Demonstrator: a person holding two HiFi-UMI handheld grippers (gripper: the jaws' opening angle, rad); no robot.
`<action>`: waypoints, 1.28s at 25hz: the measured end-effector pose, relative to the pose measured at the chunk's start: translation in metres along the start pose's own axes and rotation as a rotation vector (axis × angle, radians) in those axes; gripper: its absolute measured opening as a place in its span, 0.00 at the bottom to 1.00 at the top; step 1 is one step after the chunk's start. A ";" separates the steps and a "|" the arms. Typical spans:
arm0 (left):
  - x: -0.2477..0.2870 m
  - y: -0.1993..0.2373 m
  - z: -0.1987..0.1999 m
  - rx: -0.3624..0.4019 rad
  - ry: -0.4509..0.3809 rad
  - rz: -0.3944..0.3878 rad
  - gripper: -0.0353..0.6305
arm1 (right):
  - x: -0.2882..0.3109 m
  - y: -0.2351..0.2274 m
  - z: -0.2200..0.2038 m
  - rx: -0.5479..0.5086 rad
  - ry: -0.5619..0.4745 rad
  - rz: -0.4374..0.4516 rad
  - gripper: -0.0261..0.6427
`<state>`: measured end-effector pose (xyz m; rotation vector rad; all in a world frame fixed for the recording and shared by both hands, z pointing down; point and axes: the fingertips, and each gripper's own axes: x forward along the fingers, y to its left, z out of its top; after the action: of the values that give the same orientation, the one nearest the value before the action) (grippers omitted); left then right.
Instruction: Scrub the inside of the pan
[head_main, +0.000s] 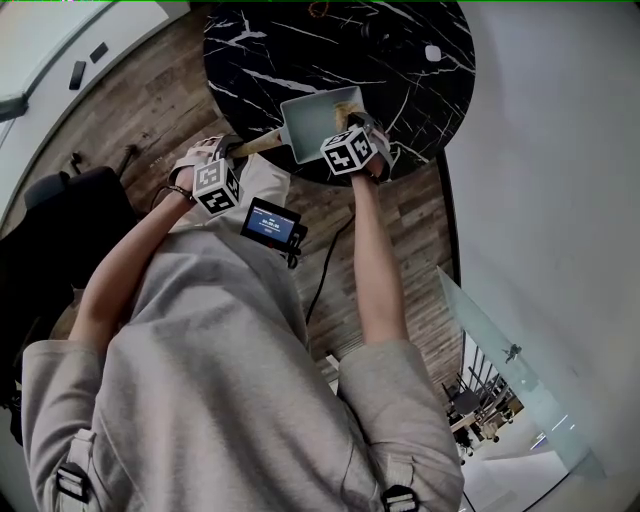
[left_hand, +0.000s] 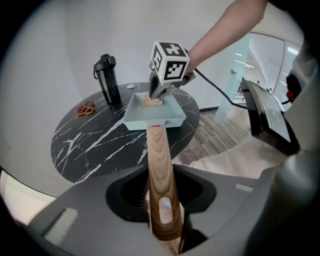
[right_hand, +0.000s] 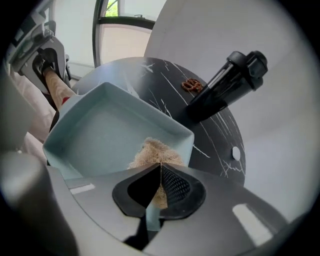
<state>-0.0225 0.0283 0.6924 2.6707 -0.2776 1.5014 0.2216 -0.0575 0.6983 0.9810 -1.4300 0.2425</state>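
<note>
Nearest, the left gripper is clamping the pan's wooden handle, which is overhanging the table's near edge and running near to far. Beyond, the square pan is sitting at that edge. The right gripper is clenching a scrubber by the pan's far wall. Farther off, a bottle and pretzels are leaving open tabletop between.

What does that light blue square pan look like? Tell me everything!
The light blue square pan is shallow, with raised walls and a long wooden handle. It sits near the edge of the round black marble-look table. The left gripper clamps the handle; the right gripper presses a tan fibrous scrubber onto its floor beside one wall.
</note>
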 end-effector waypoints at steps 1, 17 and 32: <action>0.000 0.000 0.000 -0.006 0.001 -0.002 0.24 | 0.003 0.003 -0.002 0.019 -0.002 -0.002 0.07; 0.001 0.000 -0.001 -0.010 0.002 -0.006 0.24 | -0.009 0.045 0.015 0.224 -0.066 0.123 0.07; 0.003 0.000 -0.001 -0.025 0.014 -0.004 0.24 | -0.029 0.108 0.054 0.225 -0.137 0.302 0.07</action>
<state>-0.0220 0.0281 0.6954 2.6390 -0.2877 1.5054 0.1051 -0.0172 0.7093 0.9735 -1.7030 0.5780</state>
